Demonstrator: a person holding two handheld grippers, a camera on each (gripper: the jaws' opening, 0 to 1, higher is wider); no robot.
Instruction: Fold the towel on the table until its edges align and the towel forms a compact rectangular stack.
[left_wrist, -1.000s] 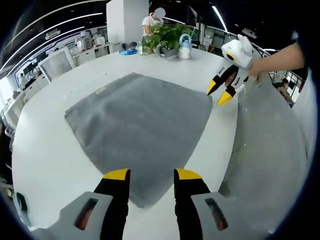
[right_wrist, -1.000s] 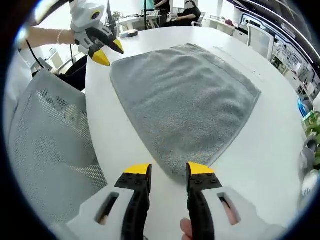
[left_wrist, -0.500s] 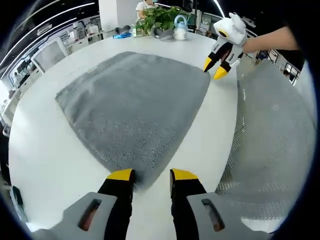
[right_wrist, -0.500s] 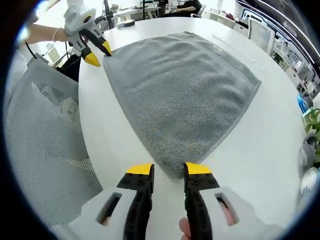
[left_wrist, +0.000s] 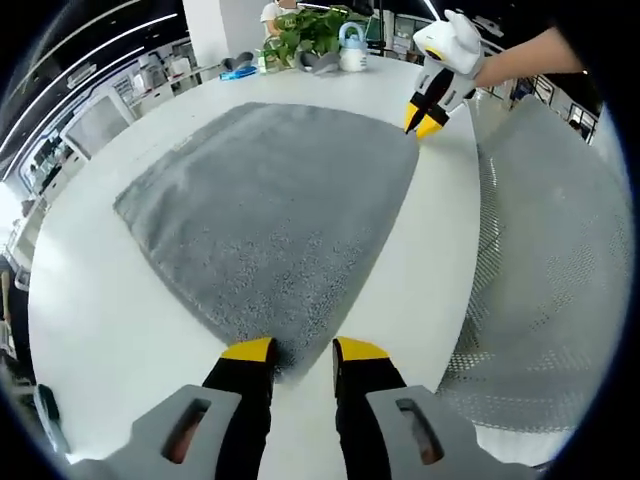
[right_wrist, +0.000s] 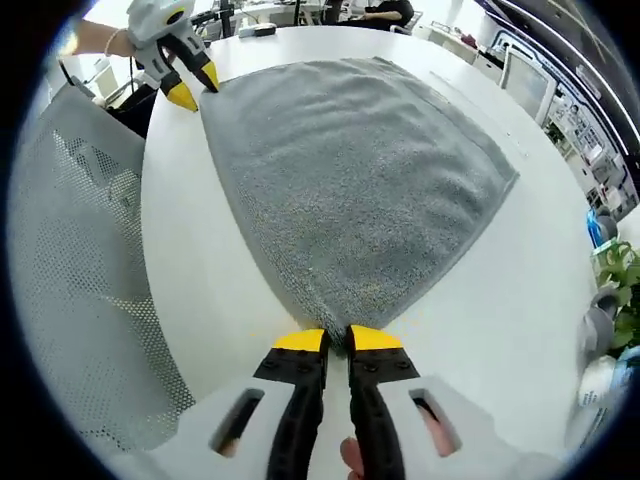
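Note:
A grey towel (left_wrist: 270, 200) lies spread flat on the white table (left_wrist: 90, 300). My left gripper (left_wrist: 305, 350) is open, its yellow-tipped jaws standing either side of the towel's near corner. Across the towel, by a far corner, is my right gripper (left_wrist: 422, 122), held by a hand. In the right gripper view the towel (right_wrist: 350, 170) runs away from me, and my right gripper (right_wrist: 337, 338) has its jaws nearly together, shut on the towel corner nearest it. The left gripper (right_wrist: 197, 88) sits at the far corner, jaws apart.
A grey mesh chair back (left_wrist: 540, 260) stands close against the table edge beside both grippers, also seen as the chair back (right_wrist: 70, 280). Potted plants (left_wrist: 315, 30) and a watering can (left_wrist: 350, 50) stand at the table's far end. Desks and office chairs lie beyond.
Both grippers have come down and forward onto their towel corners. The right jaws have closed on their corner. The left jaws have narrowed a little. The towel lies as before.

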